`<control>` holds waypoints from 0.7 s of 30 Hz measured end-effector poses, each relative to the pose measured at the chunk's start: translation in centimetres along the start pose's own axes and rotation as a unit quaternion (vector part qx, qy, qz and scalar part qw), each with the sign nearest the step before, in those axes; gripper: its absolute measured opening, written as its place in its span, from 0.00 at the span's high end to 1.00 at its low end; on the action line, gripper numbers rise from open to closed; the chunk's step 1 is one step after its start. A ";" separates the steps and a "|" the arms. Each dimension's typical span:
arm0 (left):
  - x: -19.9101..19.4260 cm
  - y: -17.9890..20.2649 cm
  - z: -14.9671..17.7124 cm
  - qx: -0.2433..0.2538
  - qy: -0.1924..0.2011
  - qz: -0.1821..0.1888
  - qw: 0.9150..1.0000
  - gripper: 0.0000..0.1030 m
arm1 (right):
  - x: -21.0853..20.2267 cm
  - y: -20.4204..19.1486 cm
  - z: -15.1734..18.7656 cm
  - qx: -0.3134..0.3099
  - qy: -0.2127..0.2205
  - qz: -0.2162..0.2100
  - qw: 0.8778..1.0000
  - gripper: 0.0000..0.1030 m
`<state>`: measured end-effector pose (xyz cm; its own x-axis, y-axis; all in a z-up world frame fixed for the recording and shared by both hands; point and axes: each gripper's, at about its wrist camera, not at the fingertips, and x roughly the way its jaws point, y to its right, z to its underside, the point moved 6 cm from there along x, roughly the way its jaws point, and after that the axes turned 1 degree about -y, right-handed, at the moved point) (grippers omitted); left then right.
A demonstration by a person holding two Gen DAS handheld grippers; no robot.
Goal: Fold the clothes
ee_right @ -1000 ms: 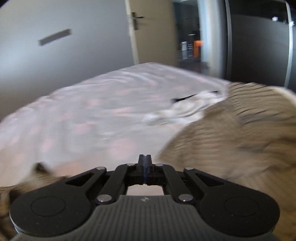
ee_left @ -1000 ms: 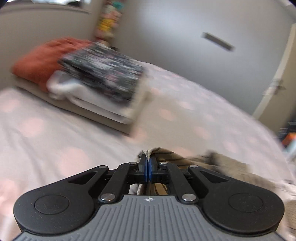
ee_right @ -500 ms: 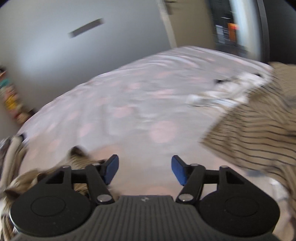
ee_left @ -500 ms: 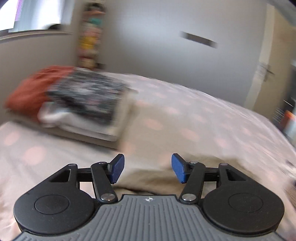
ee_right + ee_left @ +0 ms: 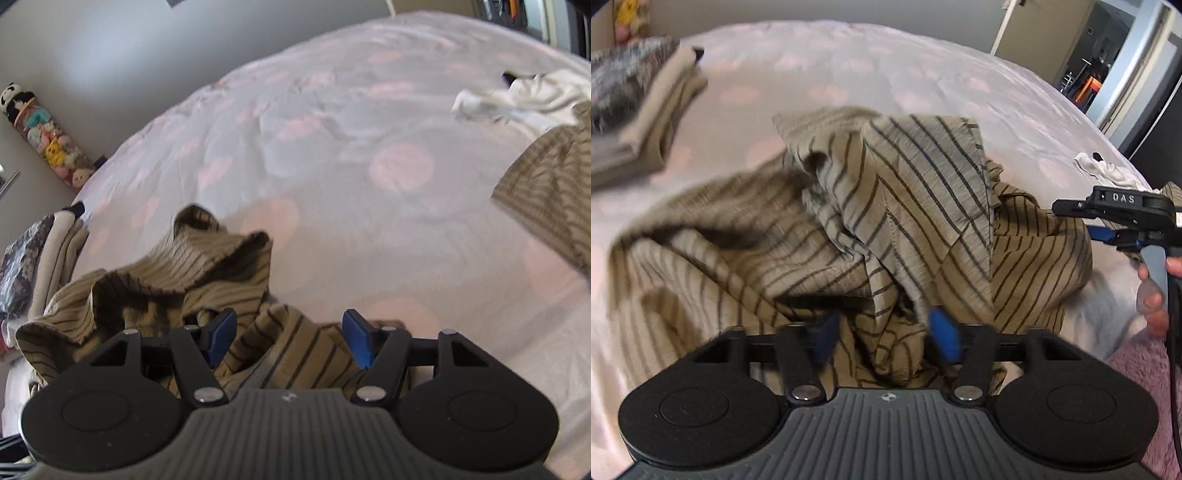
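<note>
A: Looking down past the left tool (image 5: 882, 341), what sits between its blue pads?

B: A bunched fold of the striped shirt (image 5: 886, 206). The jaws have just been closing, yet the blurred pads stand apart on either side of the fold, and I see no pinch on the cloth.

A: And the right tool (image 5: 290, 339)?

B: Its jaws stand wide apart over another part of the same shirt (image 5: 177, 280), and the pads grip nothing. In the left view it shows off to the right, held in a hand (image 5: 1154, 295).

A: Where does the shirt lie?

B: Crumpled on the bed (image 5: 886, 74), heaped directly ahead of the left tool and spreading to both sides of it. From the right tool it lies under the jaws and runs off to the left, with a striped flap (image 5: 550, 206) showing again far to the right.

A: Beyond that?

B: Ahead and left of the left tool, a stack of folded clothes (image 5: 642, 110). Ahead and right, a white garment (image 5: 1108, 171) near the bed's edge. The right view also has stuffed toys (image 5: 48, 140) against the far wall on the left.
</note>
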<state>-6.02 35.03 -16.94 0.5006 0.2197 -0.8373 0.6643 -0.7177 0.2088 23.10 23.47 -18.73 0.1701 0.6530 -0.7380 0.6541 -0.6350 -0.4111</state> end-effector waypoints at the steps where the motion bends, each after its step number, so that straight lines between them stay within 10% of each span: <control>1: 0.2 0.0 0.0 -0.005 -0.002 0.007 1.000 0.89 | 0.3 -0.1 0.2 -0.002 -0.008 -0.001 1.000 0.41; 4: -0.9 0.3 -0.6 0.001 0.020 0.006 1.000 0.94 | 0.7 -0.1 0.5 -0.005 -0.021 -0.006 1.000 0.96; 21: -21.0 -2.6 -14.2 0.042 0.246 -0.111 0.962 0.98 | -13.7 2.6 -8.2 0.045 0.181 0.040 0.982 0.98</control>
<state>-10.42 41.64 7.29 0.5675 0.6443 -0.5127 0.7481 -0.6636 -0.0058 28.51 16.27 -5.34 0.4798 0.6936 -0.5373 0.5634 -0.7130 -0.4173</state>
